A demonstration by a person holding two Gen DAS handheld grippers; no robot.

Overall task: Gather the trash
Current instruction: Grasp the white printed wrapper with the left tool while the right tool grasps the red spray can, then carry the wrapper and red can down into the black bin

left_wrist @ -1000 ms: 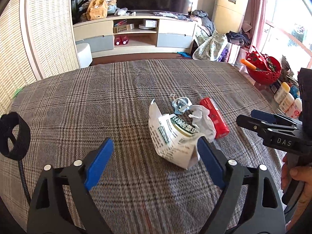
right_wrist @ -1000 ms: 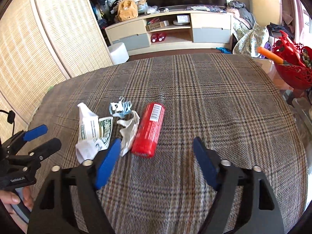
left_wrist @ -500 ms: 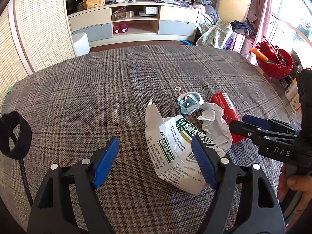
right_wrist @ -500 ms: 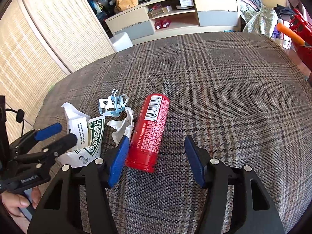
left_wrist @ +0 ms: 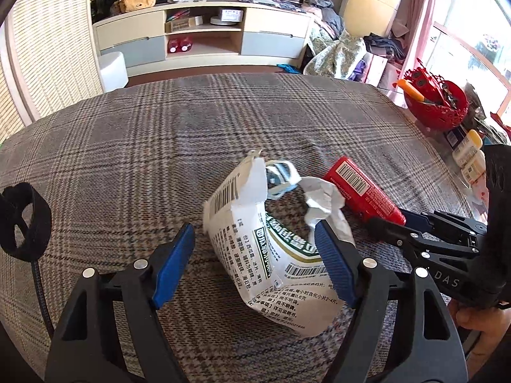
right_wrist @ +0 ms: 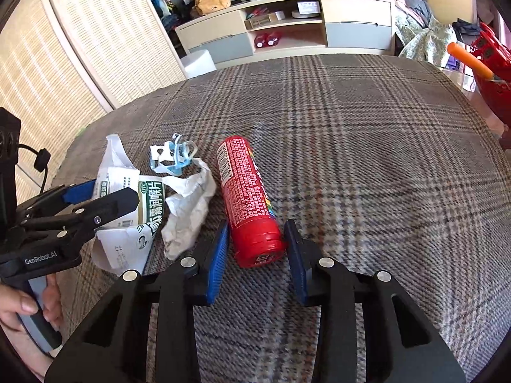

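The right tool (right_wrist: 257, 250) straddles the capped near end of the red tube (right_wrist: 247, 198), jaws closing, pads not yet pressing. The left tool (left_wrist: 255, 257) stands released around the torn lozenge box (left_wrist: 271, 249), aligned for pickup. Beyond lies crumpled paper (right_wrist: 188, 214) on the plaid counter (right_wrist: 367, 159).

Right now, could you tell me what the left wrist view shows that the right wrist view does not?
Only the left wrist view shows a black strap loop and white bottles at the table's right edge. Only the right wrist view shows the red tube's cap end between the closing right gripper, with small gaps either side. Both show the torn white packet, crumpled tissue, blue-and-white scrap and plaid tablecloth.
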